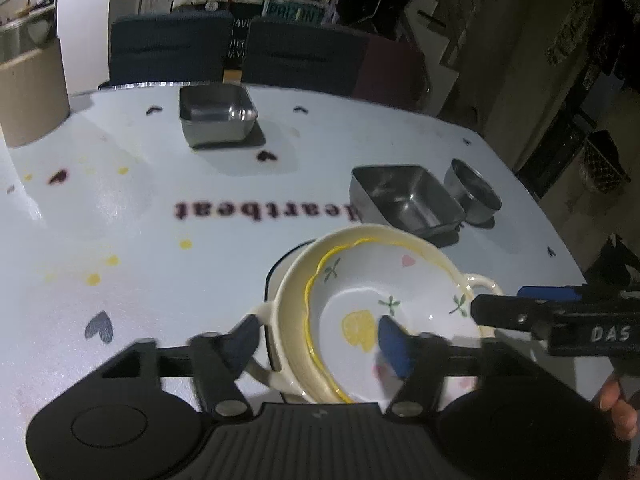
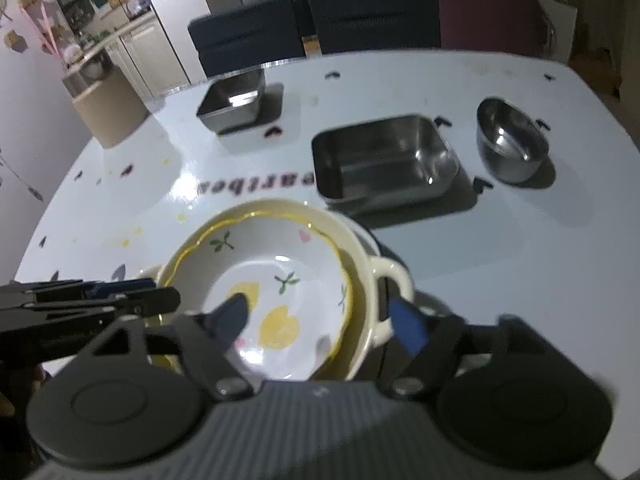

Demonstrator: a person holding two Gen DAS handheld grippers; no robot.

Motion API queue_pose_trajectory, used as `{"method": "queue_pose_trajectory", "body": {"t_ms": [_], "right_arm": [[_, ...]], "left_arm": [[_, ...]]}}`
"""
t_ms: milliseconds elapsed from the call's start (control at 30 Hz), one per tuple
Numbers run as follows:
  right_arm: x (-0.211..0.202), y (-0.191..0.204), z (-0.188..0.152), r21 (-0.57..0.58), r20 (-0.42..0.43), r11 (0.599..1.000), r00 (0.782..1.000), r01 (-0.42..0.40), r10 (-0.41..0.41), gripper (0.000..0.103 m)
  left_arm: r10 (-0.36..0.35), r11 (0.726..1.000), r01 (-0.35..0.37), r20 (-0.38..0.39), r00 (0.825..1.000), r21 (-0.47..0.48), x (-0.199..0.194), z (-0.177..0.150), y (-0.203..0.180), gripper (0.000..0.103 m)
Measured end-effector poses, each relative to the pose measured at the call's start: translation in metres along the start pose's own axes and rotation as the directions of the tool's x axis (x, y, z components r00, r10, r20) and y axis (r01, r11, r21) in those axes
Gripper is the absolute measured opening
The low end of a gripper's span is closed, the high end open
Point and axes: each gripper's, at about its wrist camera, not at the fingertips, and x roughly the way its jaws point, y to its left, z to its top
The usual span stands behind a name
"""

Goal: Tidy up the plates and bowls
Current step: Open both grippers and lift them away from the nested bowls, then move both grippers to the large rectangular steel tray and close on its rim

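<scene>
A small white plate with a wavy yellow rim, green sprigs, a pink heart and a yellow lemon print is seen nested in a cream two-handled bowl, which sits near the front edge of the bench. A dark-rimmed dish is glimpsed under the bowl (little of it is shown).

In the left wrist view, the left hand-held gripper is seen spread wide, one finger outside the bowl's left handle and the other over the plate; nothing is pinched. From the right, the right hand-held gripper is reached in at the bowl's right rim.

In the right wrist view, the right hand-held gripper is likewise spread, one finger over the plate and one outside the bowl's right handle.

Farther back, left to right, a cardboard cylinder, a small square steel tray, a larger square steel tray and a round steel bowl are set on the bench, all well apart from the plate. Chairs are placed behind.
</scene>
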Motion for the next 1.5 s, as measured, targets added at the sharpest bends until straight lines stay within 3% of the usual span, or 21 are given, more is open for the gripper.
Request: {"method": "queue_pose_trajectory", "body": {"t_ms": [33,100,167,433,667,867,933,1033,1167,1400,1500], "right_arm": [[-0.004,-0.002,0.001,0.006,0.015,1.000,1.000,-0.005,0.005,0.091],[-0.013,-0.008,0.002,0.015,0.053,1.000,0.999,-0.013,0.012,0.098],[-0.020,-0.013,0.006,0.016,0.090,1.000,0.996,-0.005,0.004,0.103],[-0.024,-0.047,0.039,0.027,0.200,0.999,0.979,0.043,-0.048,0.103],[0.002,-0.078,0.076,0.040,0.218,0.998,0.974,0.049,-0.057,0.103],[0.042,-0.095,0.101,0.017,0.183,1.000,0.983,-0.001,-0.003,0.079],[0.055,-0.097,0.105,0.016,0.158,1.000,0.987,-0.020,0.017,0.064],[0.073,-0.101,0.111,0.018,0.119,1.000,0.993,-0.003,0.001,0.050],[0.094,-0.101,0.114,-0.010,0.080,0.999,0.996,0.033,-0.032,0.041],[0.117,-0.102,0.120,-0.057,0.059,0.994,0.995,0.090,-0.086,0.038],[0.123,-0.102,0.121,-0.059,0.034,0.995,0.996,0.082,-0.080,0.017]], "left_arm": [[-0.005,1.000,0.005,0.003,1.000,-0.006,-0.001,0.001,-0.001,0.076],[-0.009,1.000,0.009,0.014,1.000,-0.020,0.000,0.003,-0.003,0.093],[0.000,0.999,0.001,0.026,1.000,-0.034,0.001,0.006,-0.006,0.100],[-0.017,0.996,0.023,0.070,0.997,-0.087,0.016,0.030,-0.013,0.103],[-0.033,0.985,0.049,0.096,0.995,-0.166,0.043,0.063,-0.015,0.103],[-0.104,0.969,0.122,0.089,0.991,-0.215,0.070,0.085,-0.018,0.101],[-0.112,0.968,0.127,0.079,0.991,-0.218,0.080,0.090,-0.020,0.096],[-0.139,0.957,0.148,0.052,0.989,-0.250,0.096,0.094,-0.020,0.080],[-0.166,0.946,0.164,0.016,0.986,-0.281,0.115,0.096,-0.019,0.062],[-0.150,0.953,0.136,-0.032,0.988,-0.271,0.137,0.096,-0.022,0.053],[-0.154,0.953,0.136,-0.044,0.987,-0.269,0.143,0.096,-0.022,0.047]]}}
